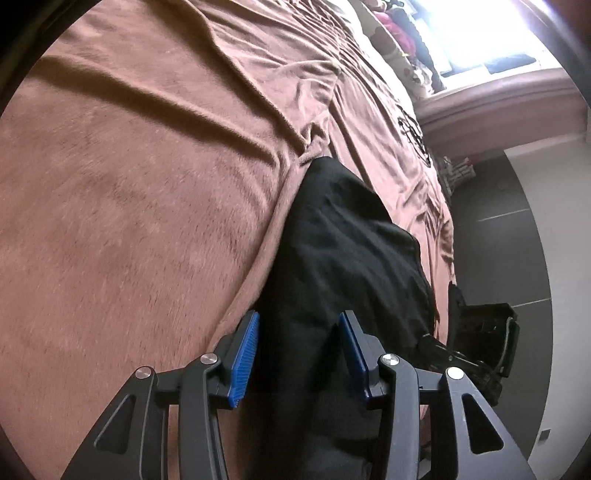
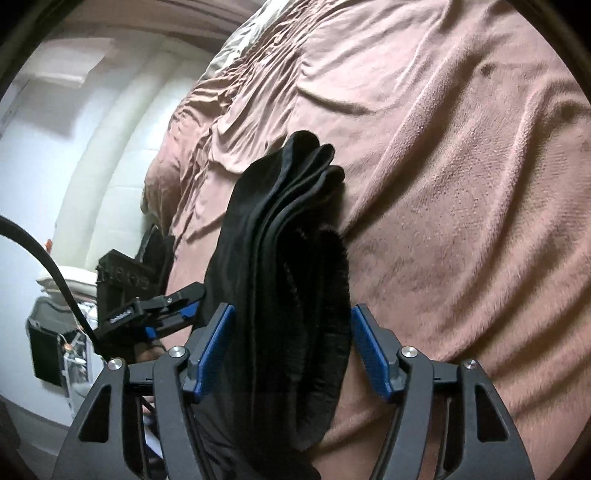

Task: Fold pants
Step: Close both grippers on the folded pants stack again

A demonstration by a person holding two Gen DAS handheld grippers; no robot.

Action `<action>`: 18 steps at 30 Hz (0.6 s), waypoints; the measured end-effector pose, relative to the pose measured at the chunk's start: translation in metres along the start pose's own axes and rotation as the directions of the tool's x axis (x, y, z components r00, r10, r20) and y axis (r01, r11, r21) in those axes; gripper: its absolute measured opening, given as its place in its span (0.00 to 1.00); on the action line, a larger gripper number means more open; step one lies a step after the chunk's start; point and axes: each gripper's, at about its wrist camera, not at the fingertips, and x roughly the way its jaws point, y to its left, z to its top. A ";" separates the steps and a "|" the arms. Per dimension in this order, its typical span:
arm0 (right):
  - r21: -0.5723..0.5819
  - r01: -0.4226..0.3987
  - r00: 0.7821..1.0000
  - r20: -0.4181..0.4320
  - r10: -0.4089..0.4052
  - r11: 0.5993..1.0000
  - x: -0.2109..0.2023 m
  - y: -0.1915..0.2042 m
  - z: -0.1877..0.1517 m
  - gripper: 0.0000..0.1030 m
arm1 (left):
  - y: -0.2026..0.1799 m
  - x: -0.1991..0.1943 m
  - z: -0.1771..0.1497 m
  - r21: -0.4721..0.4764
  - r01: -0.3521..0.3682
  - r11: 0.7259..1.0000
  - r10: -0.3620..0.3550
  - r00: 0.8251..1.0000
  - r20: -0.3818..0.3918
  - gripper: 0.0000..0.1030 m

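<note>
Black pants (image 1: 340,240) lie folded into a long thick bundle on a pinkish-brown fleece blanket (image 1: 129,184) that covers a bed. In the right wrist view the pants (image 2: 280,229) show several stacked layers on the same blanket (image 2: 461,184). My left gripper (image 1: 299,315) is open, its blue pads standing on either side of the near end of the bundle. At the other end my right gripper (image 2: 293,308) is open too, straddling the cloth with a small gap at its right pad. The left gripper (image 2: 177,310) also shows low at the left of the right wrist view.
The bed's edge runs close beside the pants, with dark floor (image 1: 498,251) beyond it. A bright window (image 1: 480,29) and a pile of clothes (image 1: 399,22) sit at the far end. A black cable (image 2: 48,258) and a dark box (image 2: 44,350) hang near a white wall.
</note>
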 end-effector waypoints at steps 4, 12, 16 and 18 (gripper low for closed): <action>0.015 -0.013 1.000 -0.004 0.013 1.000 0.003 -0.005 0.003 0.64 | 0.000 0.010 0.009 0.009 0.011 1.000 -0.011 1.000 -0.018 0.45; 0.011 -0.018 1.000 -0.011 0.018 1.000 0.011 -0.004 0.012 0.65 | 0.001 0.022 0.025 0.012 0.047 0.999 -0.047 0.999 -0.024 0.41; -0.005 -0.020 1.000 -0.009 0.020 1.000 0.015 -0.001 0.016 0.65 | 0.006 0.027 0.030 0.005 0.072 0.997 -0.072 0.997 -0.032 0.37; -0.021 -0.016 1.000 -0.010 0.016 1.000 0.020 0.002 0.017 0.65 | 0.008 0.026 0.030 -0.002 0.085 0.996 -0.085 0.996 -0.034 0.36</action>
